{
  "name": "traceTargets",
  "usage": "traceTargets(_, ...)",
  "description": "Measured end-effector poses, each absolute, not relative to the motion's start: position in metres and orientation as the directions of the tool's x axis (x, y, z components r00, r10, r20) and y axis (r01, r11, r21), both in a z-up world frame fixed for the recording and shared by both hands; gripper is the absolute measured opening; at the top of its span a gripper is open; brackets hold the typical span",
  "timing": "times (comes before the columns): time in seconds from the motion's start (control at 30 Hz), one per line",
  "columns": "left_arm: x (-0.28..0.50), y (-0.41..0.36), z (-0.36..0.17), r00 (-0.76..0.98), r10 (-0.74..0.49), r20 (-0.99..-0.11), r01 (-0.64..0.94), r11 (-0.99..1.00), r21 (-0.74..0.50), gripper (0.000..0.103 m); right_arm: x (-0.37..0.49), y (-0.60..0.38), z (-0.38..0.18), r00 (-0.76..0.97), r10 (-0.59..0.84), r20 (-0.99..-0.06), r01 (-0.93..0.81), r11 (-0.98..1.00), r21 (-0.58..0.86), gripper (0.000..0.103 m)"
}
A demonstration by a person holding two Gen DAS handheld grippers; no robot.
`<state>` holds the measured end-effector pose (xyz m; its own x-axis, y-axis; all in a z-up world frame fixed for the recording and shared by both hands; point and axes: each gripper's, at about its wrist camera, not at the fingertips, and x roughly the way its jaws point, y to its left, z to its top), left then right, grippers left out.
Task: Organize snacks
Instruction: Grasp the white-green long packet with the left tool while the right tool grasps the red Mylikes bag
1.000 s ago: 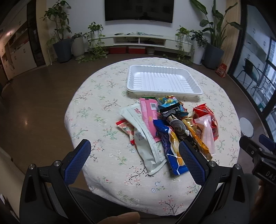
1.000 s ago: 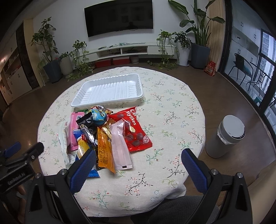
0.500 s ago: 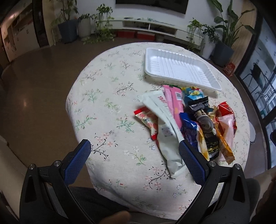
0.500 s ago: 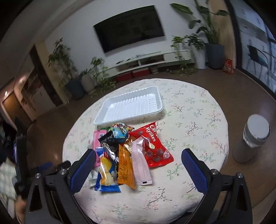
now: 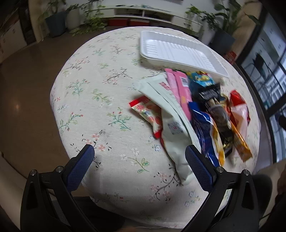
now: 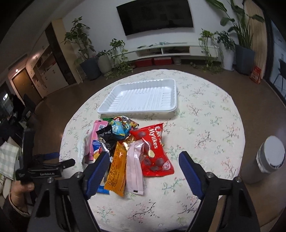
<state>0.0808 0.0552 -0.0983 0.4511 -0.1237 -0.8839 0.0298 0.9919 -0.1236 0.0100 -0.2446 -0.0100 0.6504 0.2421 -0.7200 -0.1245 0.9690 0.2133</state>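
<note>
**Snack heap beside bare tray on round table**

Round table (image 6: 205, 125) under a floral cloth, in a living room with brown floor, wall-mounted television (image 6: 155, 15), low white console and potted plants (image 6: 84, 46). Grey lidded bin (image 6: 264, 160) on the floor at right. White ribbed tray (image 6: 141, 97) toward the far side, nothing inside. Snack packets (image 6: 128, 149) piled just in front of it, one red bag (image 6: 154, 151) at the heap's right edge. Left gripper (image 5: 139, 156) spread wide above the cloth, gripping nothing. Right gripper (image 6: 143, 158) closing, fingers apart, hovering over the packets without pressing any.
</note>
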Motion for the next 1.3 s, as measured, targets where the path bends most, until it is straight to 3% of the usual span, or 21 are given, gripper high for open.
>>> traceTargets(0.27, 0.089, 0.044, -0.097, 0.471, -0.176, -0.865, 0.057, 0.984, -0.169, 0.102, 0.030, -0.260, -0.029, 0.651, 0.300, -0.697, -0.077, 0.940, 0.333, 0.077)
traceTargets(0.37, 0.088, 0.036, -0.082, 0.497, -0.241, -0.834, 0.090, 0.970, -0.226, 0.096, 0.035, -0.257, -0.035, 0.646, 0.300, -0.702, -0.085, 0.942, 0.325, 0.073)
traceTargets(0.53, 0.085, -0.002, -0.069, 0.555, -0.112, -0.824, 0.143, 0.989, -0.038, 0.094, 0.045, -0.245, -0.048, 0.611, 0.251, -0.751, -0.096, 0.965, 0.245, 0.070)
traceTargets(0.6, 0.089, -0.005, -0.078, 0.525, -0.120, -0.842, 0.139, 0.989, -0.054, 0.074, 0.049, -0.247, -0.050, 0.601, 0.263, -0.755, -0.101, 0.962, 0.255, 0.068)
traceTargets(0.63, 0.092, -0.004, -0.084, 0.504, -0.123, -0.855, 0.129, 0.989, -0.066, 0.056, 0.050, -0.248, -0.051, 0.599, 0.263, -0.756, -0.099, 0.962, 0.256, 0.068)
traceTargets(0.67, 0.095, -0.002, -0.089, 0.488, -0.129, -0.863, 0.117, 0.990, -0.081, 0.051, 0.051, -0.249, -0.051, 0.601, 0.263, -0.755, -0.100, 0.962, 0.256, 0.068)
traceTargets(0.9, 0.098, -0.005, -0.102, 0.472, -0.095, -0.877, 0.134, 0.990, -0.035, 0.044, 0.054, -0.246, -0.058, 0.571, 0.271, -0.775, -0.103, 0.960, 0.260, 0.068)
traceTargets(1.07, 0.100, 0.009, -0.119, 0.437, -0.108, -0.893, 0.107, 0.992, -0.068, 0.023, 0.052, -0.241, -0.061, 0.569, 0.267, -0.777, -0.122, 0.963, 0.241, 0.067)
traceTargets(1.3, 0.098, 0.028, -0.115, 0.451, -0.159, -0.878, 0.104, 0.987, -0.125, 0.020, 0.053, -0.242, -0.064, 0.541, 0.264, -0.799, -0.125, 0.964, 0.235, 0.053)
